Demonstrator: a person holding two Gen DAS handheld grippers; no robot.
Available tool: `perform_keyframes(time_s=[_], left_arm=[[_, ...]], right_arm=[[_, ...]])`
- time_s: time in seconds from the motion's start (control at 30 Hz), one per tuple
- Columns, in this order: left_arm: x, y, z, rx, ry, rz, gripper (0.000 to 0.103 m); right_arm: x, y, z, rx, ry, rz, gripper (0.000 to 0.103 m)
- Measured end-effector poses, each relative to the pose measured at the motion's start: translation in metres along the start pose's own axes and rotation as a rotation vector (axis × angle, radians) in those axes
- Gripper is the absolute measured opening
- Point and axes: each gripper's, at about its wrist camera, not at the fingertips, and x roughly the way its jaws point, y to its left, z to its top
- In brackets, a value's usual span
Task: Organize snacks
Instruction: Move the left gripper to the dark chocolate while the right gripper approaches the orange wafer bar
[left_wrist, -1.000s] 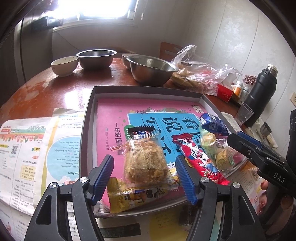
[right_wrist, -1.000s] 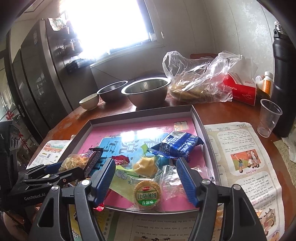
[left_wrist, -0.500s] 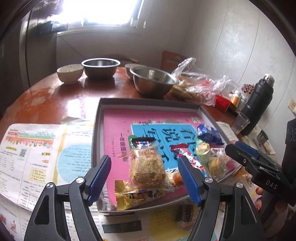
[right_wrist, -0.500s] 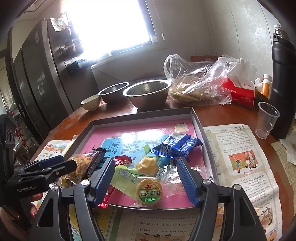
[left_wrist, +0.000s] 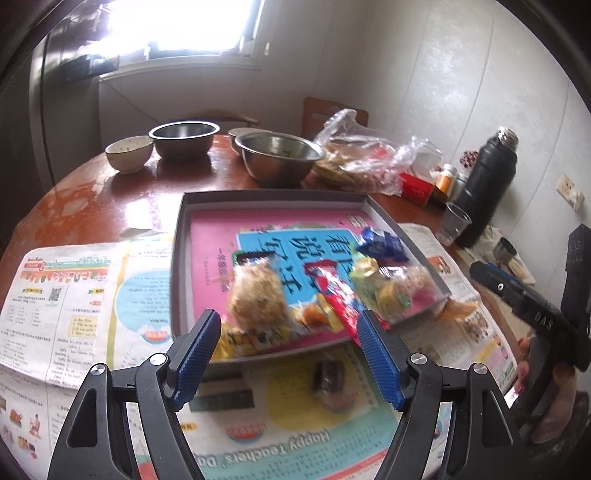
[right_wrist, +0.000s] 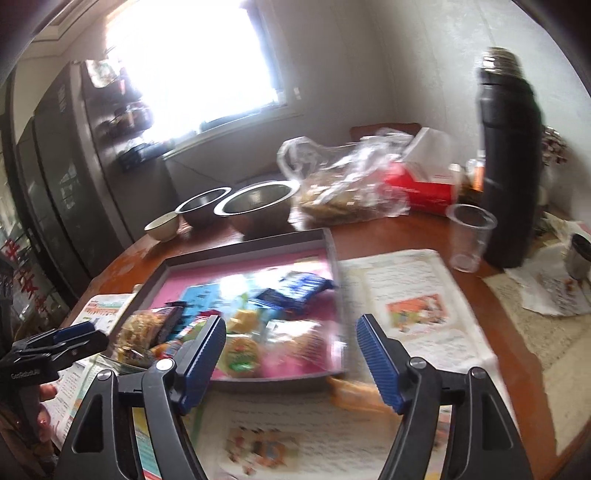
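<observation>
A grey tray (left_wrist: 179, 258) with a pink book in it holds several wrapped snacks: a crumbly cake in clear wrap (left_wrist: 255, 295), a red stick pack (left_wrist: 338, 295), a blue pack (left_wrist: 380, 243) and a round biscuit (right_wrist: 242, 354). A dark wrapped sweet (left_wrist: 327, 373) lies on the newspaper before the tray. An orange pack (right_wrist: 354, 395) lies at the tray's front right corner. My left gripper (left_wrist: 288, 354) is open and empty, above the tray's front edge. My right gripper (right_wrist: 290, 362) is open and empty, over the tray's front right corner.
Two steel bowls (left_wrist: 277, 155) and a small ceramic bowl (left_wrist: 129, 153) stand behind the tray. A plastic bag of food (right_wrist: 343, 184), a red tissue box (right_wrist: 424, 184), a black flask (right_wrist: 511, 162) and a clear cup (right_wrist: 469, 236) stand at the right. Newspaper (left_wrist: 55, 295) covers the table front.
Both grippers have pulled back and up from the tray, still open. The right gripper has swung to the right, its view blurred. The dark sweet has come into the left view.
</observation>
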Motion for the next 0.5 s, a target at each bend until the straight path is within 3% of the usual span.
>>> perform_keyframes(time_s=[0.23,0.5], left_arm=[[0.008,-0.022,-0.018,0.020,0.046,-0.009,0.077],[0.024,-0.032,-0.039,0.018,0.097,0.013,0.077]], right_arm=[[-0.014,-0.041,-0.017,0.064,0.024,-0.071,0.075],[0.004,-0.042,-0.039,0.046,0.094,-0.086,0.075]])
